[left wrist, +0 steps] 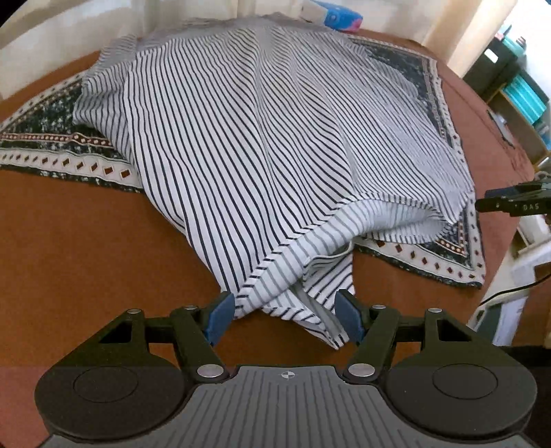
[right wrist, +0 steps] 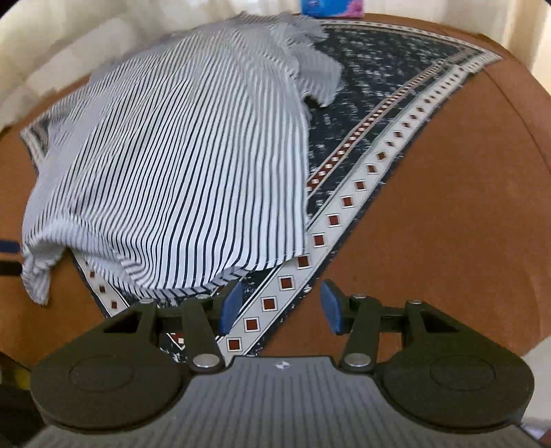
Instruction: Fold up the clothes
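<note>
A striped shirt (left wrist: 261, 144) is lying in a loose heap on a patterned cloth (left wrist: 51, 151) that is covering part of a brown table (left wrist: 86, 241) — its near hem is gaping open and one corner is trailing off the cloth onto the bare brown surface. The left gripper (left wrist: 286, 315) is pointing steeply down at that trailing corner, its blue pads (left wrist: 220, 317) standing apart on either side of the bunched fabric; the right-hand pad looks to be brushing the cloth edge, but the jaws are not clamping it. In the left wrist view, the tip of the other tool is poking in at the right edge of the picture, just beyond the shirt's far hem corner. The right gripper (right wrist: 280, 306) is hanging over the cloth's (right wrist: 361, 144) diamond-patterned border, jaws parted and gripping nothing, with the shirt's (right wrist: 179, 172) hem just beside its left pad (right wrist: 230, 306) — whether pad and hem are touching cannot be told. From this side the shirt is bulging up in a rounded mound, a sleeve crumpled at the far end. A blue and pink packet (right wrist: 330, 7) is sitting at the table's (right wrist: 447, 206) far edge, pale curtains hanging behind it.
</note>
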`<state>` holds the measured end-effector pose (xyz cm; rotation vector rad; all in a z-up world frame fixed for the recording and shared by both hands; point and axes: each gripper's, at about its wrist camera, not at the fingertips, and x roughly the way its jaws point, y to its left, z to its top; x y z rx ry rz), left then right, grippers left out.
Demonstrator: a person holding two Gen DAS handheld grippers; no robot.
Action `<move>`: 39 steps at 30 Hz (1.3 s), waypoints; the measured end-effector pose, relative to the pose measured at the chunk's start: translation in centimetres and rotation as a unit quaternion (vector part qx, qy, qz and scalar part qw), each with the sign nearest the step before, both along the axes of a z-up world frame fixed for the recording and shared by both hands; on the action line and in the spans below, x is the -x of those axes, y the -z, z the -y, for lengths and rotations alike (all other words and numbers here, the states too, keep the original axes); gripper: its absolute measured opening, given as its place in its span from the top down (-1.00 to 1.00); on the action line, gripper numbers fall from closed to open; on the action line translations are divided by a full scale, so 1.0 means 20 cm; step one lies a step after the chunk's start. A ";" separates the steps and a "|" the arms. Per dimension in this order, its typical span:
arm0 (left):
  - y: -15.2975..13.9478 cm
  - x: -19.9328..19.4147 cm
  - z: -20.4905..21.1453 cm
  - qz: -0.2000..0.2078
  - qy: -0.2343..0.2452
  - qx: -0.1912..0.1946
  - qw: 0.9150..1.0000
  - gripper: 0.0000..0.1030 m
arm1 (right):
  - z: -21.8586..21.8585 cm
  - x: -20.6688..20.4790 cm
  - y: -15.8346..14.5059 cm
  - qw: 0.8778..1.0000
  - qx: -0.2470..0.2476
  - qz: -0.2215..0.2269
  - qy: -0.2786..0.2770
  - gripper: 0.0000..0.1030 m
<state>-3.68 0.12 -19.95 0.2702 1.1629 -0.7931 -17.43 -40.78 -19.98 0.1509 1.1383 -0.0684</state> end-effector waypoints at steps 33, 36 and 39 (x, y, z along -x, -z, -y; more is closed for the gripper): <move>-0.20 0.09 -0.04 0.100 -0.168 0.029 0.980 0.97 | -0.07 -0.15 -0.25 0.980 0.038 0.132 -0.146 0.94; -0.19 0.07 -0.08 0.107 -0.191 0.016 0.976 0.96 | -0.08 -0.22 -0.27 0.979 0.023 0.144 -0.140 0.94; -0.13 0.03 -0.12 0.094 -0.215 0.004 0.972 0.85 | -0.13 -0.31 -0.22 0.981 -0.006 0.145 -0.126 0.93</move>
